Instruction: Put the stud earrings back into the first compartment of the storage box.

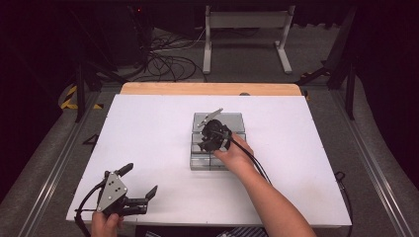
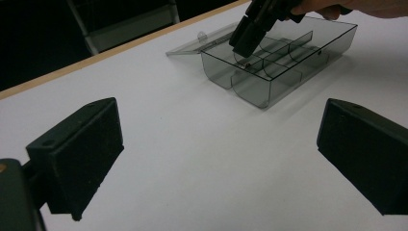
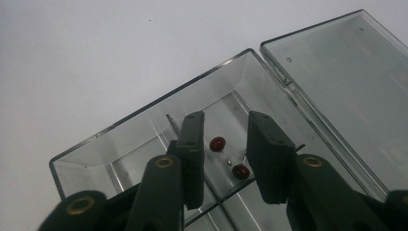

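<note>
The two small red LEDs (image 3: 217, 143) could skitter off if the right claw (image 3: 223, 144) clips them or catches a divider of the clear compartment box (image 1: 237, 118). They lie loose in a far compartment, between its parted, empty jaws. The left claw (image 1: 141, 185) hangs released, near left over the table (image 1: 148, 128).

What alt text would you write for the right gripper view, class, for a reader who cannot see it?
The right gripper hangs with its two black jaws slightly apart over two small dark red LEDs lying in a compartment of a clear plastic box. The box's lid lies open on the white table.
</note>
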Demonstrator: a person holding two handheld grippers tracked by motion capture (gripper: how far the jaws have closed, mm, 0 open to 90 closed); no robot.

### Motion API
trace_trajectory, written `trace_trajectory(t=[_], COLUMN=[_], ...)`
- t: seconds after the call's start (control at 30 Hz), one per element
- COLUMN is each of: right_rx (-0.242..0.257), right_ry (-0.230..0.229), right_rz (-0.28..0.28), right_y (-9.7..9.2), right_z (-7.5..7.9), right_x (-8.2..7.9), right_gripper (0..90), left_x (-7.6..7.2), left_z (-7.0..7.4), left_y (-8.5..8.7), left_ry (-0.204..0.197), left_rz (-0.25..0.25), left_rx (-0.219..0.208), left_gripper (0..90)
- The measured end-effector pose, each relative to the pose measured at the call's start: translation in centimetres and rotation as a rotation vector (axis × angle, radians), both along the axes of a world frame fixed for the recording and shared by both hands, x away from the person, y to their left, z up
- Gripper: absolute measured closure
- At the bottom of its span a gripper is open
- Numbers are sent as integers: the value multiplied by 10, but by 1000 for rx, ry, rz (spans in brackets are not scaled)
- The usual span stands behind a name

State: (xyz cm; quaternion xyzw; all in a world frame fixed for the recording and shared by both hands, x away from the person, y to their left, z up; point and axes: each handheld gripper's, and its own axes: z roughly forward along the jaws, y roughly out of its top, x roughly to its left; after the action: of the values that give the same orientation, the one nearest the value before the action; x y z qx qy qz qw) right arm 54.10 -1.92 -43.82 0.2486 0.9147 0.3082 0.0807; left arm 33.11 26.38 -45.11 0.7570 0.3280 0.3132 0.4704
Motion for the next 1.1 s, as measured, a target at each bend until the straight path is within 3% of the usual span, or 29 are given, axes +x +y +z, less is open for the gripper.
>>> trace_trajectory(t=[0.23,0.53,0.83,1.1], right_rx=[27,95,128,153], right_ry=[-5,-53,-111,-151], right_rz=[-1,15,22,29], right_y=[-4,-16,-32,-49], right_z=[7,32,54,65], right_x=[-3,-16,-38,-58], right_gripper=[551,326,208,115], left_x=[0,0,0,0], left_z=[0,0,0,0], left_y=[0,0,-1,-1], left_ry=[-1,-1,3,0], left_rz=[0,1,3,4], left_rx=[1,0,-4,3], left_gripper=[28,28,28,28])
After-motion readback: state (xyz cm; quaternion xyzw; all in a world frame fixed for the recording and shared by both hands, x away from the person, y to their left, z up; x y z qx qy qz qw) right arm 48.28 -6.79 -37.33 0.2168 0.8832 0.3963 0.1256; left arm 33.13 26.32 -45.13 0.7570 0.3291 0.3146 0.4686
